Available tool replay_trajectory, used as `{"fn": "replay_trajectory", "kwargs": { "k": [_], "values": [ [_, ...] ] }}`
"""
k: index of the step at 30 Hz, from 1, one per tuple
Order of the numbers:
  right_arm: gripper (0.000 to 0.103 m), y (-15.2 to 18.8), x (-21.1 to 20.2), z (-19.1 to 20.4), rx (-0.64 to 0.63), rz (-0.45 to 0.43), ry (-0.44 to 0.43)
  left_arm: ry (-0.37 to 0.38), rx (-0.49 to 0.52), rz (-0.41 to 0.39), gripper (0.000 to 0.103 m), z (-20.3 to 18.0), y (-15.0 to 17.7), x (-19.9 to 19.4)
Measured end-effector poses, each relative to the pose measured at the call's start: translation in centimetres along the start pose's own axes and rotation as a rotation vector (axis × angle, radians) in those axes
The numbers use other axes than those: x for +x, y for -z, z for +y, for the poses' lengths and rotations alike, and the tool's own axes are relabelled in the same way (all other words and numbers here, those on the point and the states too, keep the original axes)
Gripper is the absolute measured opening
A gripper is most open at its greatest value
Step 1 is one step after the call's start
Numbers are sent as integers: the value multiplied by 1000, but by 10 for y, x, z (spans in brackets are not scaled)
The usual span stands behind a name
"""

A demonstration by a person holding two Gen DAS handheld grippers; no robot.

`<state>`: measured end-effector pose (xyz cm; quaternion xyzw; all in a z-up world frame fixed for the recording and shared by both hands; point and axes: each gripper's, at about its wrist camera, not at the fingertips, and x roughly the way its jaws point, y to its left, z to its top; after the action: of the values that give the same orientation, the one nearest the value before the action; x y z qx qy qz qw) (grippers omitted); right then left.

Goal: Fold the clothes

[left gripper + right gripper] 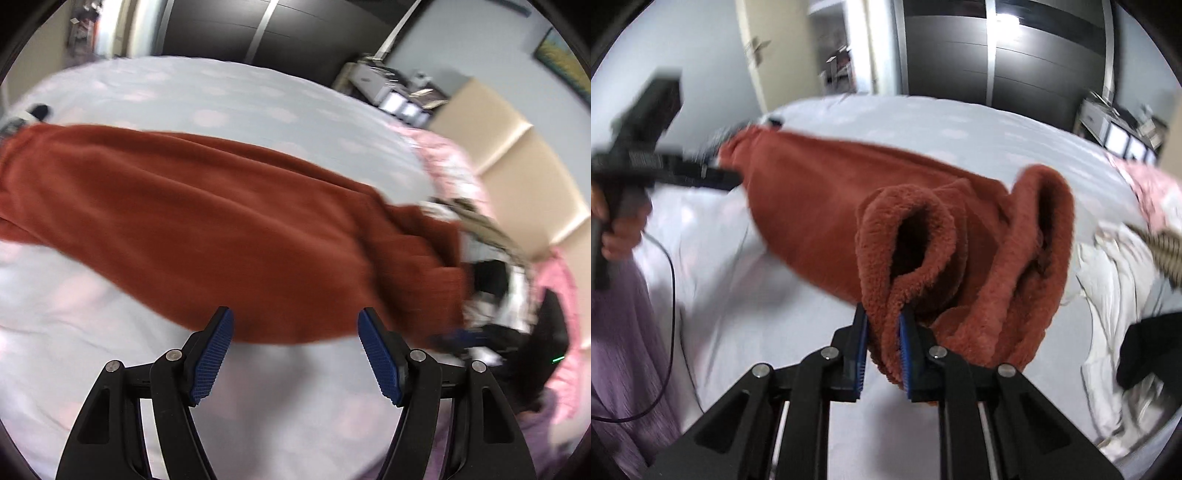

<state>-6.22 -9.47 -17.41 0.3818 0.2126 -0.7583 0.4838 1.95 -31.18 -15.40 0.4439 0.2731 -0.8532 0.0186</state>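
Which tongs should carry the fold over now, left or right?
Right. The right tongs are shut on the rust fleece garment; the left tongs are open, empty, at its edge above the bed.

Left claw point(295, 325): jaws spread wide, blue pads point(212, 360) facing each other with nothing between them. Right claw point(882, 325): jaws pinched close, clamped on a thick fold of rust-red fleece point(879, 236). In the right wrist view, a hand point(618, 227) grips the left claw's handle, blurred, at far left.
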Motion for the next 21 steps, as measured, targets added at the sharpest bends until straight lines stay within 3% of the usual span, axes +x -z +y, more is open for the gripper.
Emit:
{"fn": "replay_trajectory", "kwargs": {
  "k": [4, 10, 14, 21],
  "values": [
    [15, 8, 6, 18, -80, 56, -8, 127, -52, 47, 71, -22, 18, 26],
    [15, 15, 26, 35, -148, 145, 7, 196, -104, 96, 71, -36, 27, 45],
    [15, 17, 27, 46, -186, 148, -5, 228, -105, 97, 71, -40, 24, 45],
    [19, 39, 31, 88, -462, 178, 130, 286, -178, 141, 71, -32, 21, 62]
  ]
}}
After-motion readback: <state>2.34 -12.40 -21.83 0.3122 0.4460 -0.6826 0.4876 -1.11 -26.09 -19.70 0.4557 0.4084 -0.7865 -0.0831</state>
